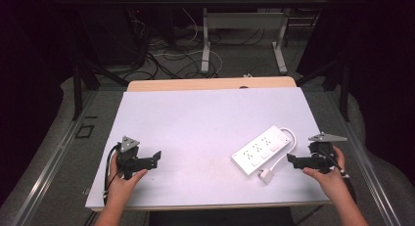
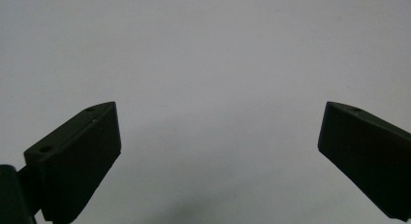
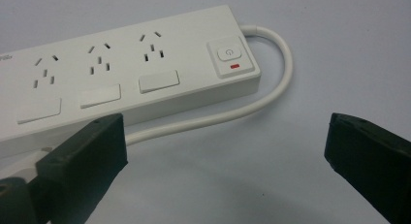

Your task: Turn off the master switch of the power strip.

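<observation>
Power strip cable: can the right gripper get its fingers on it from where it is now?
Probably yes. The right gripper is open beside the power strip, and in the right gripper view the white cable lies bare on the table just ahead, nothing between.

Not much to read here, honestly. The only sign is on the power strip (image 3: 121,73): a power symbol on its switch (image 3: 229,53) at the cord end, with a small red mark (image 3: 235,66) just below it on the same button. There's a bit of grey print at the strip's far end from the switch, but it's cut off and unreadable.
</observation>
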Demonstrator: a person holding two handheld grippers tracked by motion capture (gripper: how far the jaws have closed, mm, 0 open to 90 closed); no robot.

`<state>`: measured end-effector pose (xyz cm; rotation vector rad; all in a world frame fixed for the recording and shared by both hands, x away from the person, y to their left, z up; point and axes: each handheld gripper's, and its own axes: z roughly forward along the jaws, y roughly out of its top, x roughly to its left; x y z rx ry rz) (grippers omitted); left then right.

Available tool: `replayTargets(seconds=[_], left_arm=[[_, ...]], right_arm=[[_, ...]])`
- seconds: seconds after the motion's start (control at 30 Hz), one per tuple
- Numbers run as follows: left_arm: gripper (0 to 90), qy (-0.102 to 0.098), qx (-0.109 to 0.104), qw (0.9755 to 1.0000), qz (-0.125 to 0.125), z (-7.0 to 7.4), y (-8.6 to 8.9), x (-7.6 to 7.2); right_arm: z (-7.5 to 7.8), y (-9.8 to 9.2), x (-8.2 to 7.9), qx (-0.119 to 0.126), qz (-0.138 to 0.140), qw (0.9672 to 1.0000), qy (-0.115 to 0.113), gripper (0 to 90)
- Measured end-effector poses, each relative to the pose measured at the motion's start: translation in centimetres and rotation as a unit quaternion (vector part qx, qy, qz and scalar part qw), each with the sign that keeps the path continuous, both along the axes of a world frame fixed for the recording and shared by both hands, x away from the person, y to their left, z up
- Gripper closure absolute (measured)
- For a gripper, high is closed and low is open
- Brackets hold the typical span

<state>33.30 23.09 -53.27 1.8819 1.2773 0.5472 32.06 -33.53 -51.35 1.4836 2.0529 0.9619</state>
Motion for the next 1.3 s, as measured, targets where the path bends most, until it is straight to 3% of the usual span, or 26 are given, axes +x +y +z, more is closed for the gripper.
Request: replayTargets(seconds=[0.87, 0.93, 1.3], left_arm=[[1.9, -0.002, -0.003, 1.0000, 0.001, -0.1, -0.1, 0.1], [1.9, -0.001, -0.003, 1.0000, 0.001, -0.1, -0.1, 0.1], [1.9, 0.000, -0.002, 1.0000, 0.001, -0.1, -0.1, 0.1]], right_arm=[[-2.9, -0.5, -1.7, 0.008, -0.021, 0.9991, -0.036, 0.0], [-3.0, -0.6, -1.8, 0.013, -0.019, 0.9994, -0.027, 0.0], [-3.6, -0.8, -2.1, 0.020, -0.026, 0.9992, -0.024, 0.0]])
